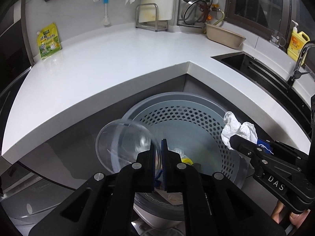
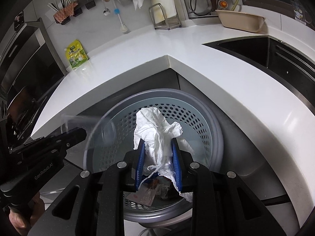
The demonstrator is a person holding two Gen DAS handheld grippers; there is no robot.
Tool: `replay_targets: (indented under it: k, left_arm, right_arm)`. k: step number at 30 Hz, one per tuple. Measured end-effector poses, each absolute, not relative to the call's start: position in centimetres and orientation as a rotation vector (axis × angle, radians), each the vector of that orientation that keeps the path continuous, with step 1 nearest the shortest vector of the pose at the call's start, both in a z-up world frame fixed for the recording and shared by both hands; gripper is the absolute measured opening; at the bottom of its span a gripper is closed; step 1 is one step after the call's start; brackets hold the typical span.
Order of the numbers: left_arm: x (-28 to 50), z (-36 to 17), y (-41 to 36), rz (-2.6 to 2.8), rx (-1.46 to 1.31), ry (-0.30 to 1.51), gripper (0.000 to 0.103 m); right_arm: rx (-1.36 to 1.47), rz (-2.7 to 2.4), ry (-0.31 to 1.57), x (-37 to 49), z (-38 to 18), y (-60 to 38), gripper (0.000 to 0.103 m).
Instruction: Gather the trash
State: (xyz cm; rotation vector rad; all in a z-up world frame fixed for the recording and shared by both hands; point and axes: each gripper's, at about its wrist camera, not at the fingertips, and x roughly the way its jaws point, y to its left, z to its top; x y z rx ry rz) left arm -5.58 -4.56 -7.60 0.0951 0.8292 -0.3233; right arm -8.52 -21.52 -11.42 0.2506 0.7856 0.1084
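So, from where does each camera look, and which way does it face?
Left wrist: sits on the left hand-held gripper, looks down into the grey bin; its fingers pinch a clear plastic cup; the right hand-held gripper shows at right.
Right wrist: sits on the right hand-held gripper, looks down into the same bin; a white tissue lies between its fingers; the left gripper shows at left.
Both share bin, white counter, sink.

White L-shaped stone surface. Green-yellow printed refill pouch, upright against the wall. Metal wire rack holding a pale cutting board. Beige oblong plastic basin beside the black recessed sink. Yellow pump bottle, possibly dish soap. Hanging steel ladle.
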Motion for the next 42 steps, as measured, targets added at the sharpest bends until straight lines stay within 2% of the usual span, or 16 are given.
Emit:
replay_targets:
  k: [1, 3, 4, 5, 6, 8, 12, 15, 21, 28, 38, 42]
  left_arm:
    - [-5.6, -7.7, -4.5, -0.323, 0.094, 0.833, 0.008]
    - [-5.5, -7.7, -4.5, -0.319, 0.094, 0.837, 0.01]
    - [-5.6, -7.7, -4.4, -0.318, 0.092, 0.838, 0.014]
    - [-5.6, -7.7, -4.3, -0.319, 0.086, 0.837, 0.024]
    - [-5.6, -7.6, -4.2, -0.314, 0.081, 0.835, 0.041]
    - [-5.7, -7.5, -3.8, -0.3, 0.068, 0.819, 0.062]
    - [-5.8, -7.1, -3.6, -0.286, 0.071, 0.802, 0.062]
    - [-5.8, -7.0, -3.4, -0.278, 0.065, 0.802, 0.07]
    - [-5.9, -6.6, -3.1, -0.267, 0.059, 0.79, 0.075]
    - [-6.0, -6.2, -2.9, -0.257, 0.058, 0.792, 0.078]
    - [-6.3, -5.3, -2.4, -0.244, 0.037, 0.775, 0.093]
    - [-6.4, -5.0, -2.1, -0.223, 0.037, 0.765, 0.095]
  right_arm:
    - [0.249, 0.107, 0.785, -8.5, -11.4, -21.5, 0.029]
    - [0.248, 0.099, 0.779, -8.5, -11.3, -21.6, 0.046]
    - [0.247, 0.093, 0.774, -8.6, -11.2, -21.6, 0.051]
    - [0.246, 0.084, 0.764, -8.7, -11.1, -21.7, 0.054]
    - [0.248, 0.08, 0.761, -8.8, -11.1, -21.8, 0.054]
    - [0.251, 0.072, 0.766, -8.7, -11.1, -21.9, 0.054]
    - [0.26, 0.07, 0.763, -8.9, -11.1, -22.1, 0.054]
    - [0.26, 0.067, 0.757, -9.0, -10.8, -22.0, 0.054]
    - [0.264, 0.063, 0.75, -9.4, -10.6, -22.0, 0.057]
    - [0.258, 0.047, 0.741, -9.7, -10.3, -22.0, 0.058]
    - [0.251, 0.032, 0.729, -10.1, -9.9, -22.1, 0.063]
    - [0.247, 0.025, 0.721, -10.3, -9.7, -22.1, 0.064]
